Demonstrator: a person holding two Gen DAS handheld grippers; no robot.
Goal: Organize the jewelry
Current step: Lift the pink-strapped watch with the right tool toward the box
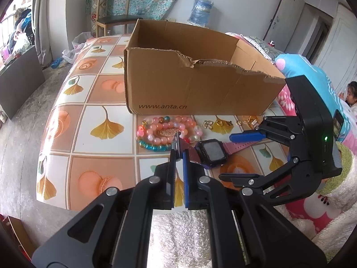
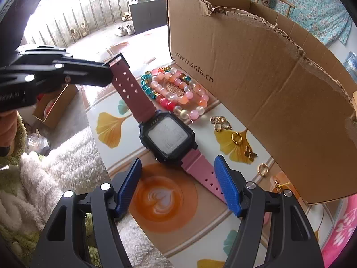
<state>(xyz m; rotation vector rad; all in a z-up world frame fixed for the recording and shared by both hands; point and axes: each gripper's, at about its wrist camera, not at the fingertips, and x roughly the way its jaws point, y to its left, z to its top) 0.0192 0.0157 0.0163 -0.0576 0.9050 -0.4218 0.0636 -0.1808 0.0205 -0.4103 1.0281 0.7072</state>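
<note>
Pink-strapped watch — square dark case, pale face up — lies on the patterned tablecloth before the cardboard box. Left gripper is clamped on the end of one strap, that end lifted off the cloth. Right gripper stands spread, blue pads either side of the other strap, not pressing it. Beaded bracelets lie heaped just beside the box wall — pink, orange and teal beads. Small gold pieces are scattered along the same wall, near the watch.
</note>
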